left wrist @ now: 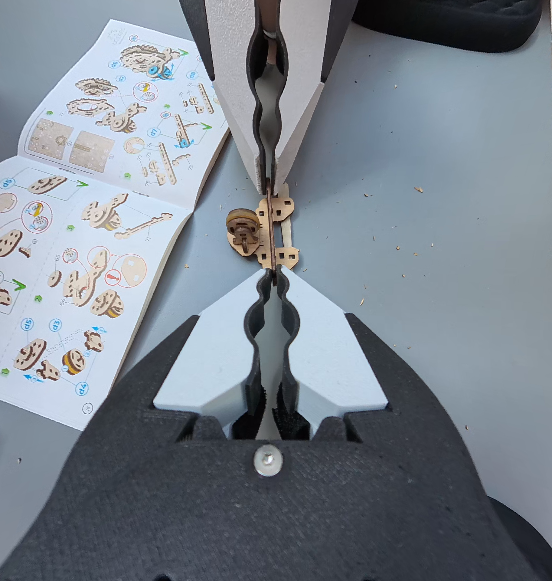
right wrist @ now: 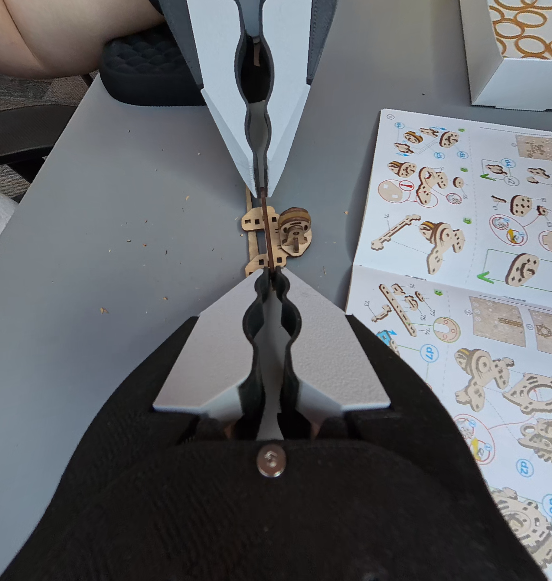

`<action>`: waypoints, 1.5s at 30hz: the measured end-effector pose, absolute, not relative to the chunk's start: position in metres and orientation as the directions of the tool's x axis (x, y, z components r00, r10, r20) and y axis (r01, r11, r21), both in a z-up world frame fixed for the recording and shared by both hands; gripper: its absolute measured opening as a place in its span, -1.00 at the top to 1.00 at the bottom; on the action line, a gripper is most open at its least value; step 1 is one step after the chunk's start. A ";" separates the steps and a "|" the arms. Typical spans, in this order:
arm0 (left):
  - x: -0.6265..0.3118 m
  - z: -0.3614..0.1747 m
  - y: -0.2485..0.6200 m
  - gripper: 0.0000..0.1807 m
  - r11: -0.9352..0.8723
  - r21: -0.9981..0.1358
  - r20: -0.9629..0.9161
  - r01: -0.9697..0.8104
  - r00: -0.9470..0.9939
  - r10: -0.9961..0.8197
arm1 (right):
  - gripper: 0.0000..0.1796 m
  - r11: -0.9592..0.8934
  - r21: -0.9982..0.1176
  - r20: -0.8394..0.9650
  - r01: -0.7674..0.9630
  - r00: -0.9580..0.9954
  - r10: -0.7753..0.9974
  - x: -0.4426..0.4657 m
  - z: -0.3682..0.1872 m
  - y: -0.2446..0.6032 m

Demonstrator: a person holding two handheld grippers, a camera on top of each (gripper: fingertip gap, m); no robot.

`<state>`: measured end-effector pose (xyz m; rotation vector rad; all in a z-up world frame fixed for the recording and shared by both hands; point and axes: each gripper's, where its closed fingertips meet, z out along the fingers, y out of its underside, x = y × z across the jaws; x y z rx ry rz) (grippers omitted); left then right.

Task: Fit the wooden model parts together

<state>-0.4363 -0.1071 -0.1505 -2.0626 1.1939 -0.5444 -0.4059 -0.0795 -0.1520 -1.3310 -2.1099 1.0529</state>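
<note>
Wooden model (left wrist: pixel 270 231) pinched endwise — left hand-held gripper (left wrist: pixel 272 276), right hand-held gripper (right wrist: pixel 272 274)

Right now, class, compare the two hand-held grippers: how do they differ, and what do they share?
The left hand-held gripper has pale blue fingers; the right hand-held gripper has white ones. They point towards each other from opposite ends of the thin wooden strip. Both are shut on that strip, above the grey table.

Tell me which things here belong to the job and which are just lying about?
Part of the job:
wooden model, pinched at opposite ends by the left gripper and right gripper
instruction booklet

Lying about:
white patterned box
black cushion
wood crumbs
</note>
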 end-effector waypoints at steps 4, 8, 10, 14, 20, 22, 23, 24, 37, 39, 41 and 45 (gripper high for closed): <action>-0.436 -0.151 -0.108 0.99 -0.347 -0.730 0.021 -0.589 0.488 -0.873 | 0.97 0.250 -0.780 -0.044 0.573 -0.449 0.892 -0.405 -0.153 -0.080; -0.436 -0.152 -0.108 0.99 -0.347 -0.727 0.018 -0.593 0.488 -0.873 | 0.97 0.254 -0.779 -0.039 0.573 -0.449 0.893 -0.406 -0.154 -0.080; -0.436 -0.153 -0.108 0.99 -0.347 -0.726 0.019 -0.593 0.488 -0.873 | 0.97 0.244 -0.782 -0.050 0.574 -0.447 0.893 -0.406 -0.154 -0.080; -0.436 -0.153 -0.108 0.99 -0.347 -0.725 0.015 -0.596 0.489 -0.872 | 0.97 0.231 -0.782 -0.065 0.579 -0.445 0.893 -0.406 -0.154 -0.080; -0.436 -0.153 -0.108 0.99 -0.343 -0.724 0.010 -0.599 0.487 -0.873 | 0.97 0.228 -0.781 -0.073 0.581 -0.448 0.891 -0.405 -0.154 -0.082; -0.436 -0.153 -0.108 0.99 -0.345 -0.724 0.015 -0.598 0.486 -0.874 | 0.97 0.232 -0.781 -0.067 0.579 -0.448 0.891 -0.406 -0.154 -0.082; -0.436 -0.153 -0.108 0.99 -0.344 -0.723 0.015 -0.598 0.485 -0.874 | 0.96 0.231 -0.783 -0.069 0.578 -0.449 0.891 -0.406 -0.154 -0.082; -0.436 -0.153 -0.109 0.99 -0.343 -0.723 0.015 -0.600 0.483 -0.875 | 0.94 0.228 -0.785 -0.074 0.575 -0.454 0.888 -0.406 -0.153 -0.084; -0.436 -0.153 -0.108 0.99 -0.344 -0.722 0.012 -0.601 0.486 -0.874 | 0.97 0.250 -0.785 -0.052 0.567 -0.461 0.886 -0.407 -0.153 -0.085; -0.436 -0.153 -0.108 0.99 -0.342 -0.721 0.008 -0.603 0.485 -0.874 | 0.97 0.245 -0.785 -0.054 0.569 -0.457 0.888 -0.408 -0.152 -0.085; -0.436 -0.153 -0.108 0.99 -0.343 -0.720 0.011 -0.603 0.485 -0.875 | 0.97 0.242 -0.787 -0.054 0.568 -0.454 0.890 -0.408 -0.151 -0.084; -0.436 -0.154 -0.108 0.99 -0.345 -0.719 0.014 -0.603 0.484 -0.875 | 0.97 0.240 -0.795 -0.047 0.557 -0.451 0.891 -0.409 -0.148 -0.084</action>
